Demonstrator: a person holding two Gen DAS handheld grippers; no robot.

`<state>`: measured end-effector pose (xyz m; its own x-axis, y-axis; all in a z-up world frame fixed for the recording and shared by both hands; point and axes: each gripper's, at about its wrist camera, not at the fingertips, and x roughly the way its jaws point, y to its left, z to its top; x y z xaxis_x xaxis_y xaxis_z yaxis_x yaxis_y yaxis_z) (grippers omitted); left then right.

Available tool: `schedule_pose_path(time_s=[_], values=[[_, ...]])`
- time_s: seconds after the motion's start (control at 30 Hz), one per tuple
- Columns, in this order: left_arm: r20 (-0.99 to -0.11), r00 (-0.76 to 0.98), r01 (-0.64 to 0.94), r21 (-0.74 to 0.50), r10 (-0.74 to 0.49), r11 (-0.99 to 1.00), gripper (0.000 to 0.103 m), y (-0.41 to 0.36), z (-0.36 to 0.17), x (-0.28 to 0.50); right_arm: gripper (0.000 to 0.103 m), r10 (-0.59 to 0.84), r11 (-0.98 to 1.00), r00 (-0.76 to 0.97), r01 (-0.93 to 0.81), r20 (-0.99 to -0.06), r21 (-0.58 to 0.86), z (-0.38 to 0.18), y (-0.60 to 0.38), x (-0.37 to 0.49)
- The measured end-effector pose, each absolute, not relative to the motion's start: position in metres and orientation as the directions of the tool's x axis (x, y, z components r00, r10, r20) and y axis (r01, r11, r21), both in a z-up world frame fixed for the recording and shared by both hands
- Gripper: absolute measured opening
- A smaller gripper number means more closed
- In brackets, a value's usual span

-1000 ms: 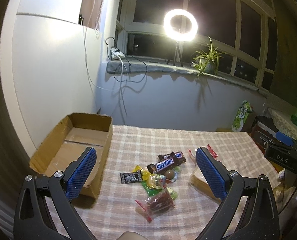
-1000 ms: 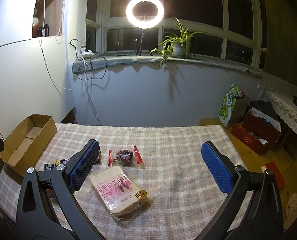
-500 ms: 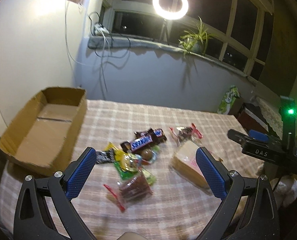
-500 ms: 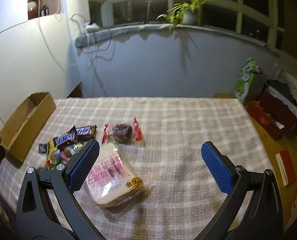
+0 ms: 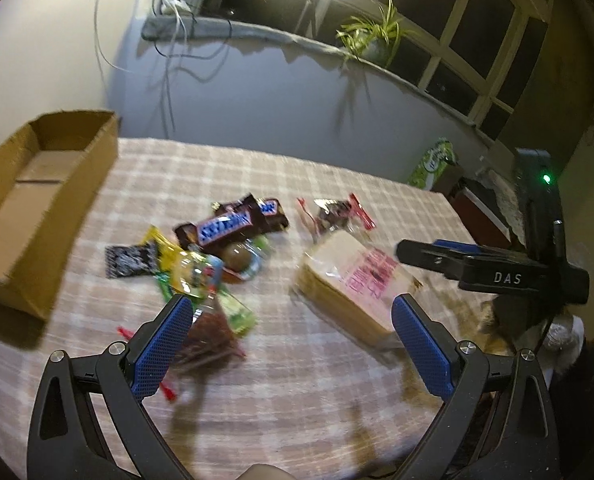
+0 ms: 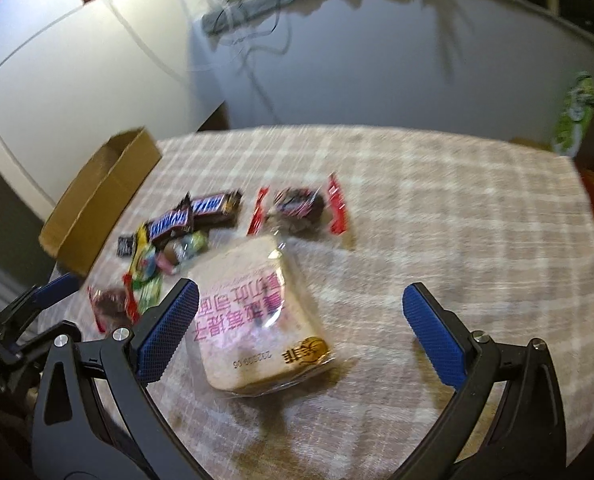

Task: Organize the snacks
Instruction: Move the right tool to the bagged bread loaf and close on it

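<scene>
Both grippers are released and hold nothing. Right gripper hangs over the bagged bread, jaws spread wide, probably because this pack is the broadest item and needs a full opening. Left gripper hovers near the small snack pile, which lies at about 11 o'clock from it, with the Snickers bars on the far side. At 10 o'clock the cardboard box stands open and empty on the checked tablecloth, so I judge it is where the snacks should go. No snack is inside it yet.
</scene>
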<state>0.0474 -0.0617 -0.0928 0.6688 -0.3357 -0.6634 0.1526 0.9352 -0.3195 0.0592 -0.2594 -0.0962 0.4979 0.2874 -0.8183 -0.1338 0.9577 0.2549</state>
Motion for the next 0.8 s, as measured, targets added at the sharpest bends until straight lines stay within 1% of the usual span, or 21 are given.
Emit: schedule_pose_path(time_s=[0.27,0.53,0.7,0.77,0.8], values=[[-0.691,0.608,0.192,-0.349,-0.390,0.917,0.099,-0.083,-0.107,0.058,0.103,0.343,0.937,0.397,-0.214,-0.852,0.277,-0.109,-0.249,0.075],[-0.696,0.568,0.221,-0.384,-0.438,0.896,0.098,-0.101,-0.114,0.065,0.103,0.386,0.913,0.323,-0.267,-0.864,0.308,-0.118,-0.239,0.085],[-0.698,0.546,0.224,-0.412,-0.464,0.883,0.091,-0.107,-0.117,0.073,0.103,0.426,0.895,0.288,-0.270,-0.857,0.355,-0.123,-0.240,0.089],[-0.701,0.530,0.225,-0.425,-0.476,0.877,0.084,-0.110,-0.120,0.078,0.103,0.445,0.887,0.274,-0.265,-0.853,0.378,-0.126,-0.241,0.091],[-0.702,0.524,0.227,-0.430,-0.482,0.874,0.083,-0.112,-0.122,0.079,0.099,0.454,0.883,0.267,-0.264,-0.850,0.388,-0.127,-0.242,0.091]])
